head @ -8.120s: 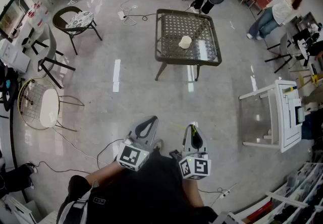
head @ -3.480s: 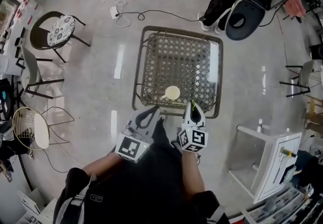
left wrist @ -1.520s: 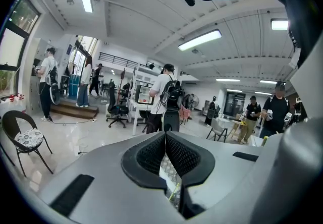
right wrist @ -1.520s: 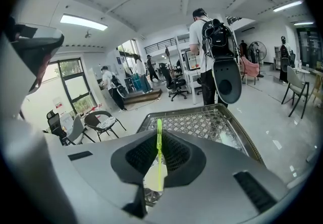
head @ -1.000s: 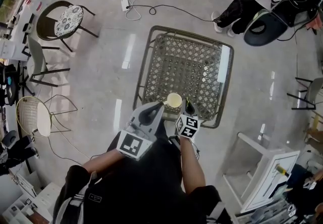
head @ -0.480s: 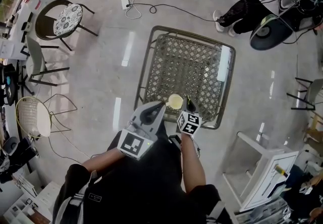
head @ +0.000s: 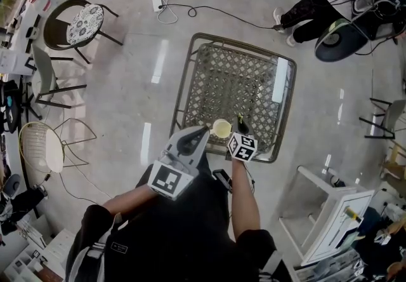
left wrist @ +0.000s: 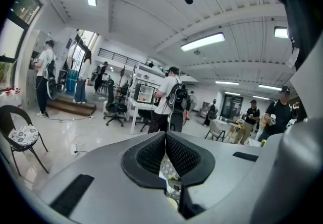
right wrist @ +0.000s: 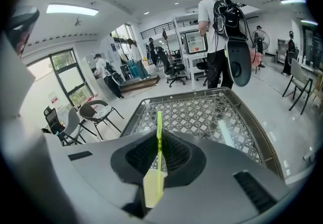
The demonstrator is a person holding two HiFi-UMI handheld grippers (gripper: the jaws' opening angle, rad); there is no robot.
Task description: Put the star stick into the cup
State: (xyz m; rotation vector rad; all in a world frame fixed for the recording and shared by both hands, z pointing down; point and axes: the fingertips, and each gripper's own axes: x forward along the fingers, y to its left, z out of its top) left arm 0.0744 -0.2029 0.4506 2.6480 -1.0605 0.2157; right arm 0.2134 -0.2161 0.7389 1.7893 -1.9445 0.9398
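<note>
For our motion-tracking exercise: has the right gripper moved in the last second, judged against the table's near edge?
Yes. The right gripper, holding the star stick, has advanced past the table's near edge and is beside the cup.

Tool [right wrist: 159,141] clamping star stick [right wrist: 159,122], lattice table [right wrist: 207,112]

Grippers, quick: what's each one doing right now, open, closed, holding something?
Left gripper: closed, nothing between its jaws.
Right gripper: closed on the star stick.
</note>
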